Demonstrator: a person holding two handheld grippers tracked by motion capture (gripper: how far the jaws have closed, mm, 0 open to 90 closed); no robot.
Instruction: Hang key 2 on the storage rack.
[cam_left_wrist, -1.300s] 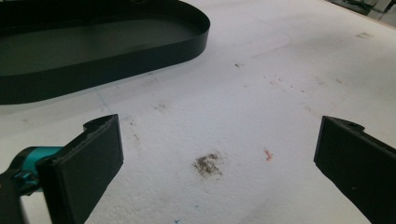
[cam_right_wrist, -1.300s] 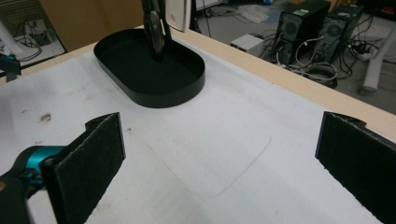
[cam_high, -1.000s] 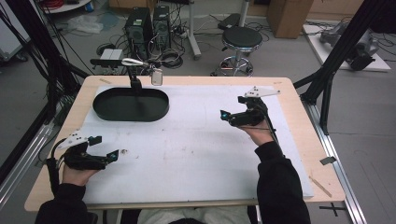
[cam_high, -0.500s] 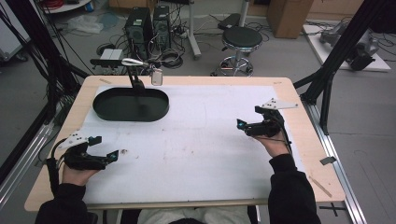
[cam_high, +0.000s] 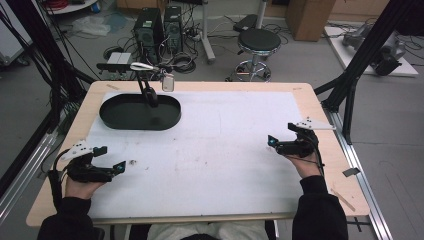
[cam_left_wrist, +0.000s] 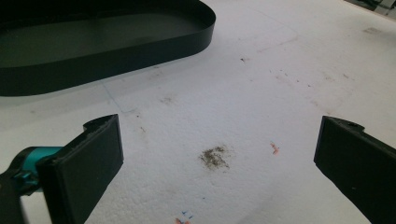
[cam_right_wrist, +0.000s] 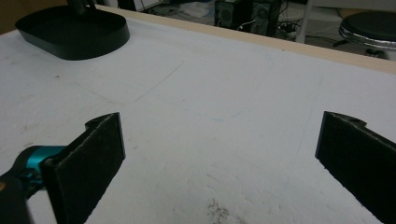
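- the left claw (cam_high: 120, 167) rests low at the near left corner of the bench (cam_high: 320, 100), its jaws spread wide and holding nothing; in the left gripper view only the stained white mat (cam_left_wrist: 243, 93) lies between them.
- the right claw (cam_high: 272, 142) sits near the right edge of the bench, jaws likewise spread and empty, pointed across the mat toward the far left.
- the nearest thing to work with is the black oval tray (cam_high: 112, 117), at the far left of the bench, well apart from both claws; it looks empty, with a small black stand (cam_high: 148, 95) rising at its far rim.
- risk, as i judge it: the tray wall is thin and low, so a claw coming in flat could shove the tray along the mat rather than pinch the rim.
- risk: a reach from the right must cross the whole bench; the trailing cable could drag, and the stand by the tray could be knocked over.
- risk: the left claw lies close to the bench's near edge, so a careless pull back may slip off it.
- writing: no brand, label or readable lettering can be made out; only faint pen lines and smudges mark the mat.
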